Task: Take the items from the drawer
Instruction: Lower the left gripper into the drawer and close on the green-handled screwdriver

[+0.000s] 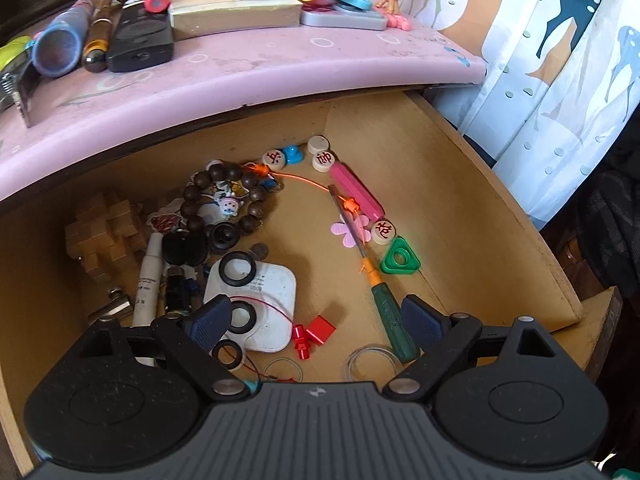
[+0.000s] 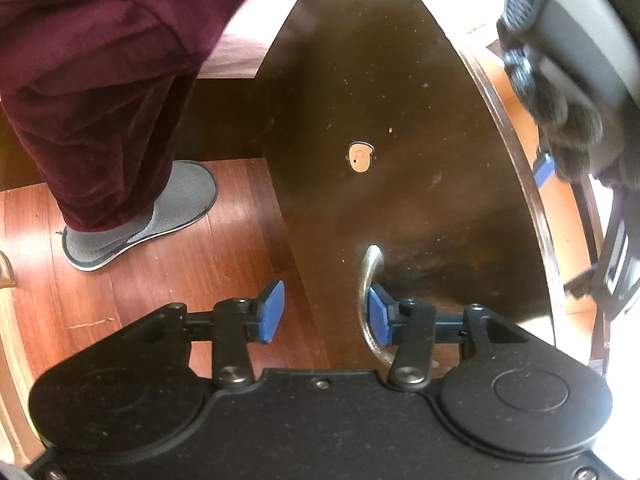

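We hold the left claw (image 1: 316, 320) spread above the open wooden drawer (image 1: 460, 184), near its white square device (image 1: 260, 304) and green-handled screwdriver (image 1: 390, 316), while our right claw (image 2: 326, 316), also spread, sits at the drawer front's curved metal handle (image 2: 370, 280).

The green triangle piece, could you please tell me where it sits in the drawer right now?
In the left wrist view, the green triangle piece lies flat on the drawer floor toward its right side, just below a round chess piece and right of the green-handled screwdriver.
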`<state>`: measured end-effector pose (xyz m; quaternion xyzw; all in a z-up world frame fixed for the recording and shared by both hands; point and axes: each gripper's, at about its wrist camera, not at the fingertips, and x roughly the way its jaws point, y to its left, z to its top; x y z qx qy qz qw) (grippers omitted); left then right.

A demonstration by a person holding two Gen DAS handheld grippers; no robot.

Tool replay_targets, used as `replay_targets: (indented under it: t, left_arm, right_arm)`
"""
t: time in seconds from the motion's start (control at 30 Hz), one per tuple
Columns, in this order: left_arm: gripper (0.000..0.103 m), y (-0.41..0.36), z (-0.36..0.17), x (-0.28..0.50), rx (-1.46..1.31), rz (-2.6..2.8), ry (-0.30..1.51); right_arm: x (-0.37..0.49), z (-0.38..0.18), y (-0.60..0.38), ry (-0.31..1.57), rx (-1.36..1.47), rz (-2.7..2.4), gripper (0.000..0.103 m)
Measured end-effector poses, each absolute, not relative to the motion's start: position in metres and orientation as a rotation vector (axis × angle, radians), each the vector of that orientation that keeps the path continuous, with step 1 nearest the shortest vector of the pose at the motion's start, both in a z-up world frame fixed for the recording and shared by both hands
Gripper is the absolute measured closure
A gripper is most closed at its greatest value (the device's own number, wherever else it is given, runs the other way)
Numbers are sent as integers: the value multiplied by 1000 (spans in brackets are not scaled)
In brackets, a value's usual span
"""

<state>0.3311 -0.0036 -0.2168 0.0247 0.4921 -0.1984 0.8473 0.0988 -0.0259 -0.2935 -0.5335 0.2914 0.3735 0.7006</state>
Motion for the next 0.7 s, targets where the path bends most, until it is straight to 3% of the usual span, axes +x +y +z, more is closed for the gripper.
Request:
replay_targets:
  t: [0.1,0.43,0.7]
  left_arm:
    - [11,-12,-224,338,56,-440,1061]
    - [27,-40,-249,355,65,-512,1144]
    - [34,-61,-266,372,68,-568,1184]
  right_arm:
    - [99,-295,-26,656,-1179,839,48]
    - [98,-298,-25,676,-1146,863,32]
    - [97,-299,-25,675,-1135,872,30]
